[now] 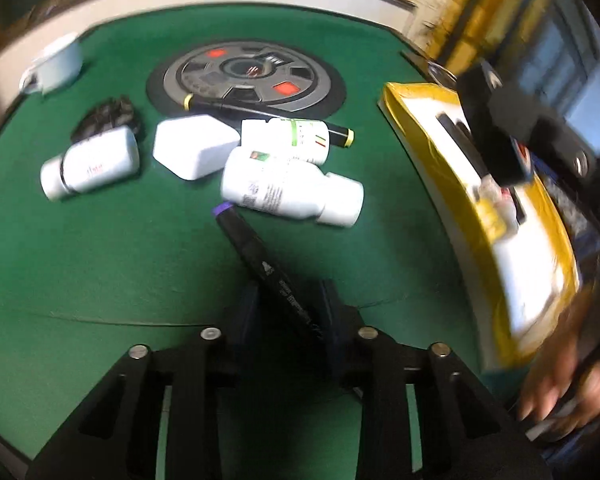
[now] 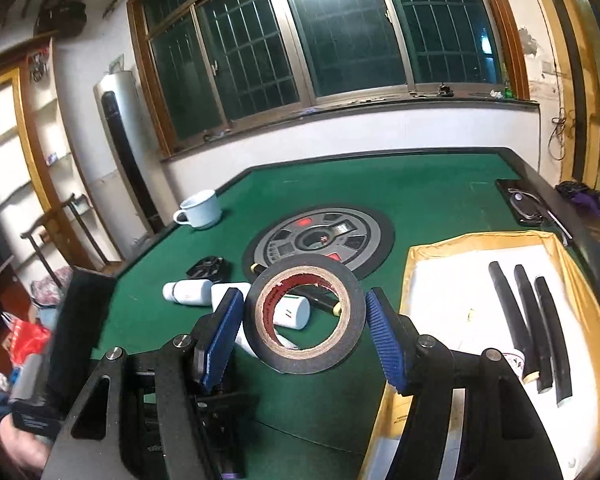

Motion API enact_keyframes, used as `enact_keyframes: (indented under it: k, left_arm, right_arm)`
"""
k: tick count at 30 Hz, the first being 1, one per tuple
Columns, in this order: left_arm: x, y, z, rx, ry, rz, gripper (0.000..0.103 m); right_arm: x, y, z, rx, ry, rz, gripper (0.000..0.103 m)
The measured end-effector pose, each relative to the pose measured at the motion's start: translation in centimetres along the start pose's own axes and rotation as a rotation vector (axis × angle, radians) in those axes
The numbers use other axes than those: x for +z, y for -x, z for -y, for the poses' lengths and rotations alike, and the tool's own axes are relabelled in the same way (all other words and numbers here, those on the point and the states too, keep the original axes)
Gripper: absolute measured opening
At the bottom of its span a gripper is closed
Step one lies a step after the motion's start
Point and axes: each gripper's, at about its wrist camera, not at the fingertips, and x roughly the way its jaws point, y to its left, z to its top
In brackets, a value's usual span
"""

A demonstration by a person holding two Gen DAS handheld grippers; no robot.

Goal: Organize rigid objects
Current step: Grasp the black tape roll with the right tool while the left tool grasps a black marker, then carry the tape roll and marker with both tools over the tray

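Observation:
My left gripper (image 1: pixel 287 300) is shut on a black marker with a purple cap (image 1: pixel 260 256), held above the green table (image 1: pixel 100 248). White bottles (image 1: pixel 288 190) (image 1: pixel 90 164), a white box (image 1: pixel 194 146) and a yellow-capped black marker (image 1: pixel 268 114) lie ahead of it. My right gripper (image 2: pixel 302 320) is shut on a roll of black tape (image 2: pixel 304 316), held tilted above the table beside the yellow-edged white tray (image 2: pixel 440 280). Three black tubes (image 2: pixel 528 320) lie in the tray. The right gripper also shows blurred in the left wrist view (image 1: pixel 504 136), over the tray (image 1: pixel 412 120).
A round grey panel (image 1: pixel 246 78) sits mid-table. A white cup (image 1: pixel 56 66) stands far left, and a black ribbed object (image 1: pixel 108 116) lies near it. A black phone-like slab with glasses (image 2: pixel 522 202) lies at the far right edge.

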Motion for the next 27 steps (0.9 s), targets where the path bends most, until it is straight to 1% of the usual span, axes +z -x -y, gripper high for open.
enact_keyframes:
  k: [1,3,6,8,10,11,12,13,14,15,16,17,18,19,20,23,25,27]
  left_arm:
    - [-0.4,0.3,-0.7,-0.013,-0.006,0.006,0.022]
    - [-0.9,0.7,-2.3,-0.042,0.003,0.013,0.022]
    - [-1.0,1.0,-3.2,-0.074,0.004,0.024,0.022]
    - [-1.3,1.0,-2.7,-0.057,-0.035,0.052,0.022]
    - [-1.6,1.0,-1.4,-0.005,-0.11,0.069,0.023]
    - [-1.7,0.8,-0.9,0.016,-0.139,0.075,0.029]
    - [-1.8,0.7,-0.5,0.021,-0.156,0.08,0.034]
    - [-1.9,0.6,-0.1,0.011,-0.178,0.083,0.05]
    - [-1.9,0.4,0.4,0.007,-0.216,0.071,0.059]
    - [-2.0,0.3,1.0,0.029,-0.245,0.069,0.059]
    - [-2.1,0.3,1.1,0.036,-0.241,0.074,0.057]
    - [-2.1,0.4,0.9,0.041,-0.233,0.08,0.04]
    - [-2.1,0.6,0.5,0.039,-0.218,0.092,0.027]
    - [-2.1,0.7,0.1,0.037,-0.205,0.095,0.017]
    - [-2.0,0.7,-0.3,0.034,-0.193,0.095,0.012]
    - [-2.1,0.8,-0.6,0.057,-0.185,0.098,0.012]
    - [-2.3,1.1,-0.9,0.041,-0.186,0.097,0.012]
    - [-2.4,1.8,-1.2,0.022,-0.171,0.121,0.012]
  right_arm:
    - [-0.1,0.1,0.1,0.011,-0.003,0.001,0.058]
    - [-0.3,-0.1,0.0,0.045,-0.013,-0.008,0.058]
    - [-0.7,-0.5,-0.5,0.061,0.002,-0.024,0.058]
    - [-0.9,-0.8,-1.0,0.055,0.029,-0.03,0.058]
    - [-1.2,-1.3,-1.3,0.051,0.038,-0.048,0.058]
    - [-1.4,-1.6,-1.3,0.049,0.039,-0.059,0.058]
    - [-1.5,-1.8,-1.4,0.048,0.039,-0.068,0.058]
    - [-1.6,-2.0,-1.5,0.047,0.04,-0.073,0.058]
    - [-1.7,-2.1,-1.6,0.045,0.042,-0.073,0.058]
    - [-1.7,-2.1,-1.8,0.044,0.043,-0.069,0.058]
    - [-1.8,-2.0,-1.9,0.045,0.042,-0.066,0.058]
    - [-1.9,-2.0,-2.1,0.043,0.045,-0.062,0.058]
    - [-1.9,-1.8,-2.3,0.033,0.051,-0.054,0.058]
    - [-2.0,-1.7,-2.5,0.023,0.053,-0.047,0.058]
    - [-2.1,-1.6,-2.5,0.01,0.051,-0.042,0.058]
    - [-2.2,-1.1,-2.0,-0.009,0.014,-0.04,0.058]
    - [-2.4,-0.7,-1.5,-0.042,-0.012,-0.044,0.058]
    - [-2.6,0.0,-1.2,-0.053,-0.031,-0.046,0.058]
